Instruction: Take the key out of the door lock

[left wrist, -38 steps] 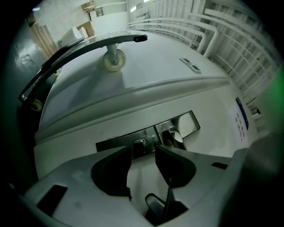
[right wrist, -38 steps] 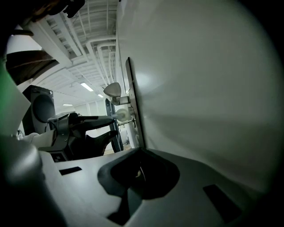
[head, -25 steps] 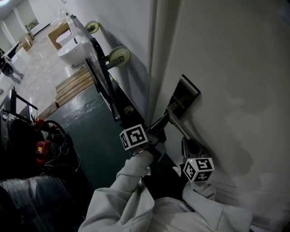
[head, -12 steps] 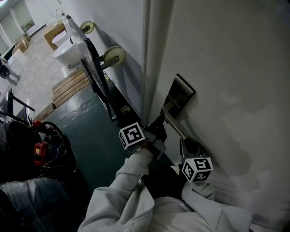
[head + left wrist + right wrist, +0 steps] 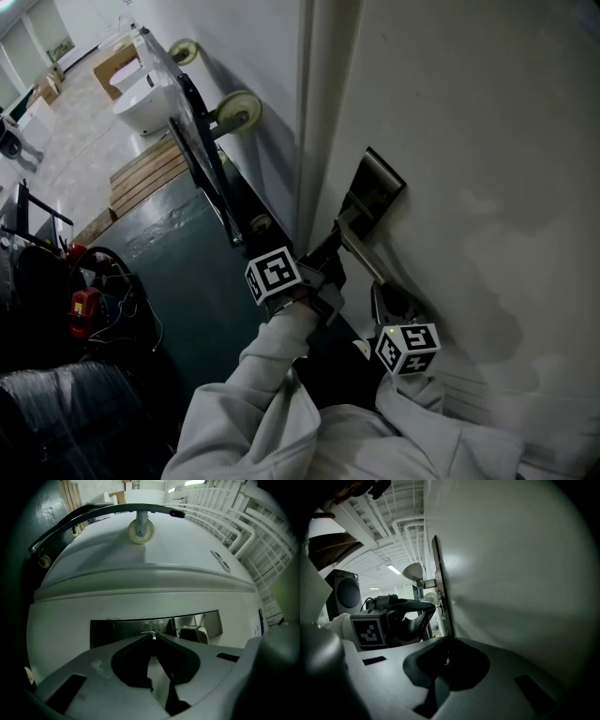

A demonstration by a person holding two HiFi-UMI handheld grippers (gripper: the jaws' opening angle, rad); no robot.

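A dark metal lock plate [image 5: 377, 184] with a lever handle [image 5: 362, 255] sits on the pale door. My left gripper [image 5: 334, 255] reaches up to the plate just beside the handle. In the left gripper view its jaws are closing, and their tips [image 5: 152, 640] pinch the thin silver key [image 5: 152, 634] that sticks out of the plate [image 5: 117, 631]. The handle's base [image 5: 199, 633] shows to the right. My right gripper [image 5: 390, 300] hangs below the handle's end, close to the door. Its jaws [image 5: 446, 661] are shut with nothing between them, and its view shows the left gripper [image 5: 425, 615] at the plate's edge.
The door frame's edge [image 5: 314, 141] runs left of the plate. A black-framed trolley with cream caster wheels [image 5: 239, 111] leans by the wall over a dark green floor [image 5: 178, 262]. A white basin [image 5: 141, 101], wooden slats [image 5: 150, 173] and red gear with cables [image 5: 86, 309] lie further left.
Both grippers keep their places by the lock plate and handle. The head view has shifted slightly.
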